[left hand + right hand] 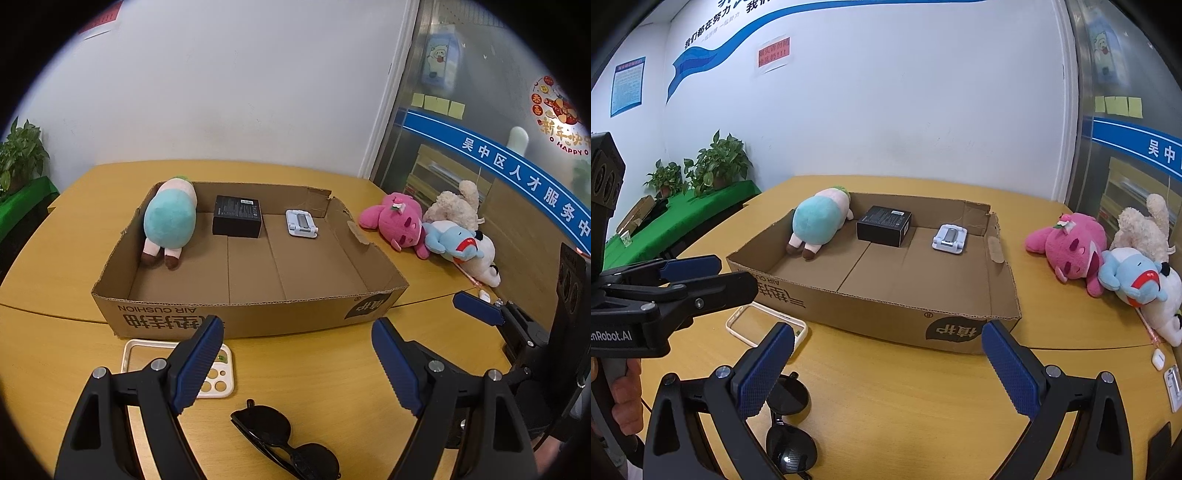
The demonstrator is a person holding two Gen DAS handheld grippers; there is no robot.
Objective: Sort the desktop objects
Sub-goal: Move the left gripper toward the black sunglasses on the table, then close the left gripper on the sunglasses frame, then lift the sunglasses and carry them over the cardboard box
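A shallow cardboard box (240, 317) (886, 314) sits on the wooden table. In it lie a teal plush (168, 221) (818, 221), a black box (237, 216) (884, 225) and a white phone stand (301, 223) (949, 239). My left gripper (295, 363) is open and empty, in front of the box, above black sunglasses (284, 443) (788, 424) and a cream phone case (177, 369) (764, 325). My right gripper (886, 369) is open and empty, to the right of the left one.
A pink plush (399, 223) (1071, 247), a beige plush (454, 206) (1141, 229) and a blue-and-white plush (461, 247) (1137, 284) lie right of the box. A white earbud case (1158, 359) and a small white device (1174, 387) lie near the right edge.
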